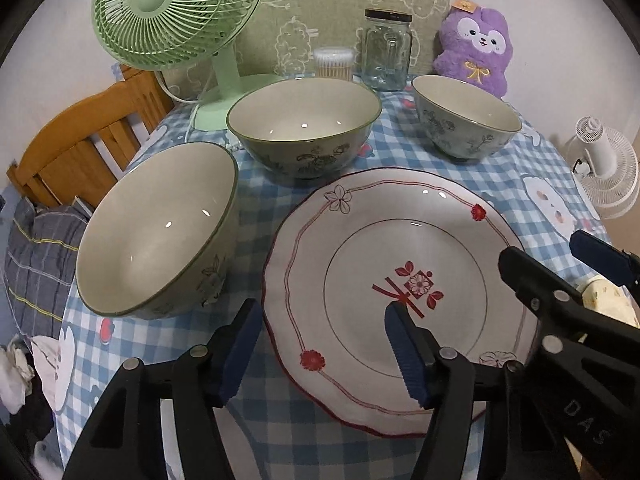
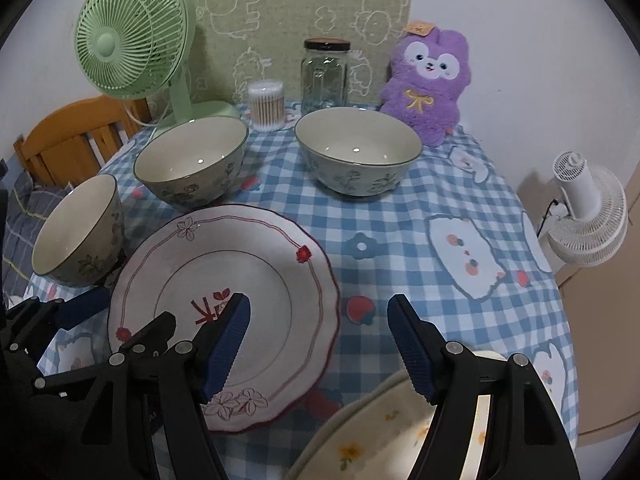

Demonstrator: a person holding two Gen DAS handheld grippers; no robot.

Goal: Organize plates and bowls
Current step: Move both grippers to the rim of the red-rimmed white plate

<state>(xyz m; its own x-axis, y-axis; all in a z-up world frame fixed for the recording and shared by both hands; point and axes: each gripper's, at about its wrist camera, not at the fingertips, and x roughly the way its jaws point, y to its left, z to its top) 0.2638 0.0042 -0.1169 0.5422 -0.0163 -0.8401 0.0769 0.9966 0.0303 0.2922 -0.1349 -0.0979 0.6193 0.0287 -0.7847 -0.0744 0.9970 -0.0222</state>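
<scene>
Left wrist view: looking steeply down, sitting close over white plate point(image 1: 400, 272). Right wrist view: looking down from plate's right, nearer table point(image 2: 400, 216) edge. Both sharing plate, three bowls, green fan point(image 2: 132, 40), jar.

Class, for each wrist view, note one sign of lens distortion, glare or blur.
Left wrist view: dark fisheye corners; small white glints inside the nearest bowl. Right wrist view: the yellow-flowered plate at the bottom edge is soft and blurred; the red-trimmed plate looks sharper.
</scene>
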